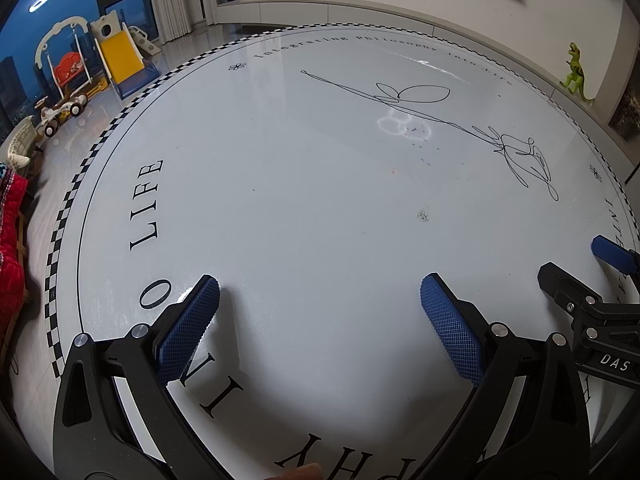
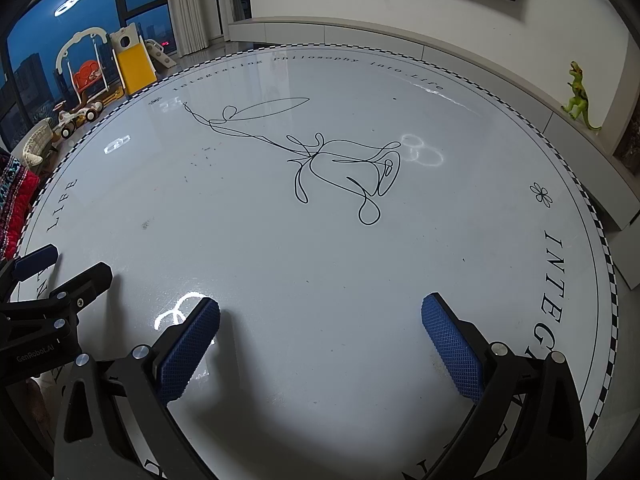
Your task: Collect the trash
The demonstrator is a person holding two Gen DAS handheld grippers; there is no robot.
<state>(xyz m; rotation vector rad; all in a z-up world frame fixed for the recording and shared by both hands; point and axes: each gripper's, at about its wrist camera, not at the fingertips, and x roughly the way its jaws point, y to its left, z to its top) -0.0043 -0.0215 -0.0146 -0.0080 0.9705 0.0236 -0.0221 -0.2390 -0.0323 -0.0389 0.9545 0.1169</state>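
both the left gripper point(image 1: 320, 312) and right gripper point(image 2: 320, 332) hover spread wide and empty over the round table point(image 1: 280, 208) — only fine, light crumbs point(image 1: 423, 215) toward 12 o'clock, hard to pinch.

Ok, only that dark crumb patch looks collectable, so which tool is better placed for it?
Left, probably: the crumb patch lies nearly ahead of the open left tool; from the right tool it sits far off-side.

Round table point(image 2: 280, 264) rim carried "Integrating Philosophy into Life" lettering. Left gripper point(image 2: 40, 276) body was marked "GenRobot.AI"; right gripper point(image 1: 576, 268) body read "DAS", rest cut off.
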